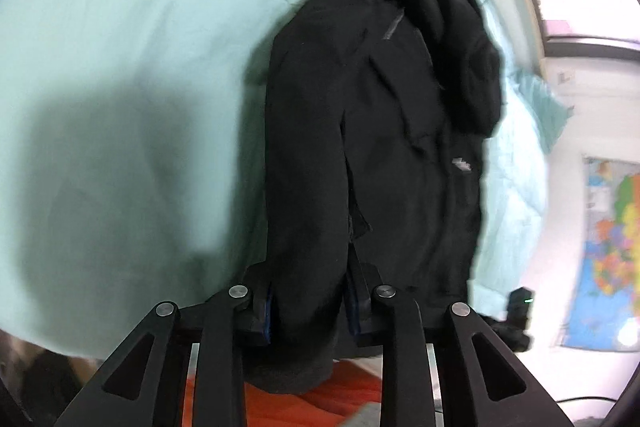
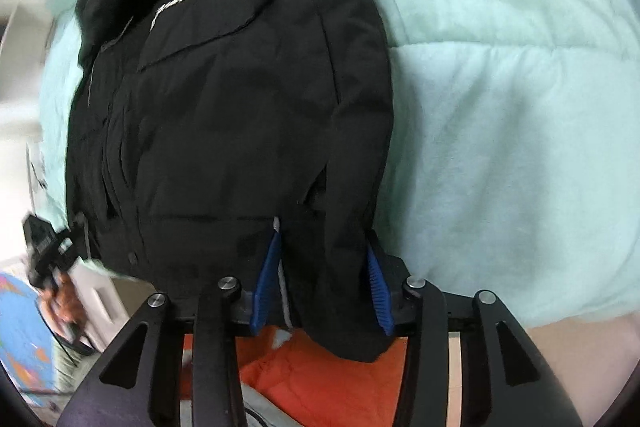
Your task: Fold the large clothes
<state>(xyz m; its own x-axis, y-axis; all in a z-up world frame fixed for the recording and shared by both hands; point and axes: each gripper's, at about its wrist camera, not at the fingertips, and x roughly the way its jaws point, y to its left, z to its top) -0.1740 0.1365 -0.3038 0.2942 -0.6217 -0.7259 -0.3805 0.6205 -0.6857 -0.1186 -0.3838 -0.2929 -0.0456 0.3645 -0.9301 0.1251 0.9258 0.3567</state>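
Note:
A large black jacket (image 1: 380, 115) with a hood and a small white logo lies on a mint green quilt (image 1: 120, 67). My left gripper (image 1: 308, 307) is shut on the jacket's bottom hem near one side, with black cloth bunched between the blue pads. In the right wrist view the same jacket (image 2: 224, 87) fills the middle. My right gripper (image 2: 324, 279) is shut on the other bottom corner, with a thick fold of cloth between its blue pads (image 2: 266, 279). The hem hangs over the bed edge.
The quilt (image 2: 500, 107) spreads wide on both sides of the jacket. Orange cloth (image 2: 320, 375) lies below the grippers. A colourful map (image 1: 612, 247) hangs on the wall at the right. The other gripper (image 2: 44, 247) shows at the left edge.

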